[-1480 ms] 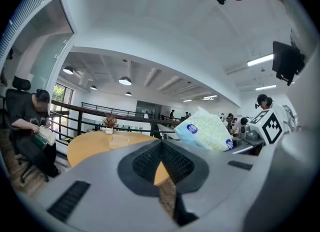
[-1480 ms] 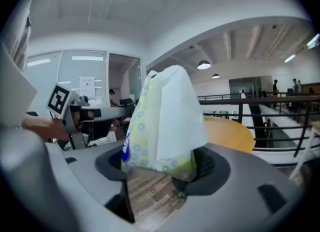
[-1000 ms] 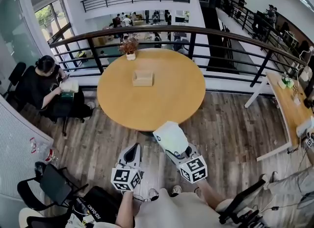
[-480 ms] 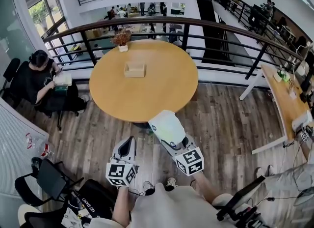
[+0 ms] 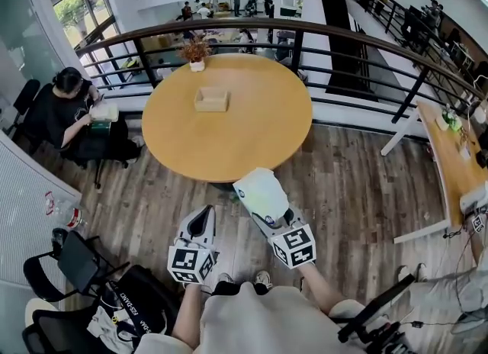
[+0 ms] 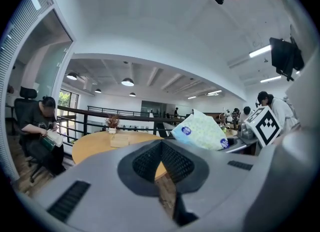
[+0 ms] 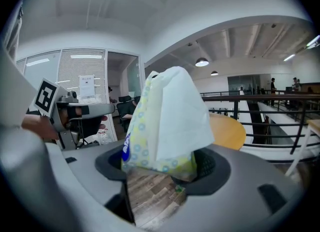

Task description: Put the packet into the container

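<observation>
Head view: wood-plank floor [image 5: 358, 185] fills most of the scene. A round wooden table [image 5: 252, 123] stands at centre far, with a dark curved railing [image 5: 366, 47] behind it. A long pale desk [image 5: 454, 163] runs along the right edge. A seated person in black [image 5: 61, 112] is far left, just beside the table and bent over something held in the lap. Both tools are held above the floor on the near side of the table, left and right of each other and apart. Right gripper [image 5: 271, 219]: its jaws stand wide and clamp the packet [image 5: 261, 192], a soft pale bag printed with small blue rings and yellow-green patches. In the right gripper view the pads press on the packet's lower end and the rest of it stands up beyond the tips. In the head view the packet's far end lies just at the table's near rim, not on the tabletop. Left gripper [image 6: 161, 146]: the jaw tips meet, nothing is between them, and only floor shows through the gap behind the tips. The container [image 5: 211, 100], a small open wooden box, sits on the table left of centre toward the far side, well apart from the packet. A small potted plant [image 5: 197, 53] stands at the table's far rim, just beyond the container.
</observation>
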Tool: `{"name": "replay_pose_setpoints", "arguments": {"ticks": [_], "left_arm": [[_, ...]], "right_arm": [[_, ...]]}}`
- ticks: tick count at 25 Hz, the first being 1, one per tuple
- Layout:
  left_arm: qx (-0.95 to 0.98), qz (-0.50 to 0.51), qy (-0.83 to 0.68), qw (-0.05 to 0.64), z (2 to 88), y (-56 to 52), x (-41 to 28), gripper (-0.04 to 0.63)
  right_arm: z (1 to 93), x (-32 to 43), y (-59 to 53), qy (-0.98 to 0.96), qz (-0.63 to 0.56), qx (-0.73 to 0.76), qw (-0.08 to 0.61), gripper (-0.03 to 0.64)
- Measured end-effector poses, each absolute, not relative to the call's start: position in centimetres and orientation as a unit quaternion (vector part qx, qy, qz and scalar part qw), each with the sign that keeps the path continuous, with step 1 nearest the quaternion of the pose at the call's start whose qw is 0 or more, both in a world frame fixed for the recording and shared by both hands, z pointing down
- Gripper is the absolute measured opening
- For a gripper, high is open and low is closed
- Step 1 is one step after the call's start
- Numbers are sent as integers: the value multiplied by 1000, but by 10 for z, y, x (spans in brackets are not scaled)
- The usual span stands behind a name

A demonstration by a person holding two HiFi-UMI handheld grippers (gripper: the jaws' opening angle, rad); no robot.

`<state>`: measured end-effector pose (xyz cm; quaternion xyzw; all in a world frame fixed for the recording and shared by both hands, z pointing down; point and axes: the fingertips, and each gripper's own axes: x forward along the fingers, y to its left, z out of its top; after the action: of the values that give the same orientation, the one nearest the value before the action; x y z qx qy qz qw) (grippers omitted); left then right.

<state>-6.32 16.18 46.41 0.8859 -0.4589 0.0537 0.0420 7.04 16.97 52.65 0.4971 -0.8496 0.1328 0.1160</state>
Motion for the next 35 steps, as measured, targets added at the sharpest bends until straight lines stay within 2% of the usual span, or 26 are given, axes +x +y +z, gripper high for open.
{"name": "replay_pose_setpoints", "arguments": {"ticks": [15,35], "left_arm": [[877,67,-472,58,486,134,-65,5],[901,54,-427,48,465,-50,-75,6]], "right_arm": [[535,68,140,-857,142,479,126,307],[515,53,-15,-825,134,531,137,307]]}}
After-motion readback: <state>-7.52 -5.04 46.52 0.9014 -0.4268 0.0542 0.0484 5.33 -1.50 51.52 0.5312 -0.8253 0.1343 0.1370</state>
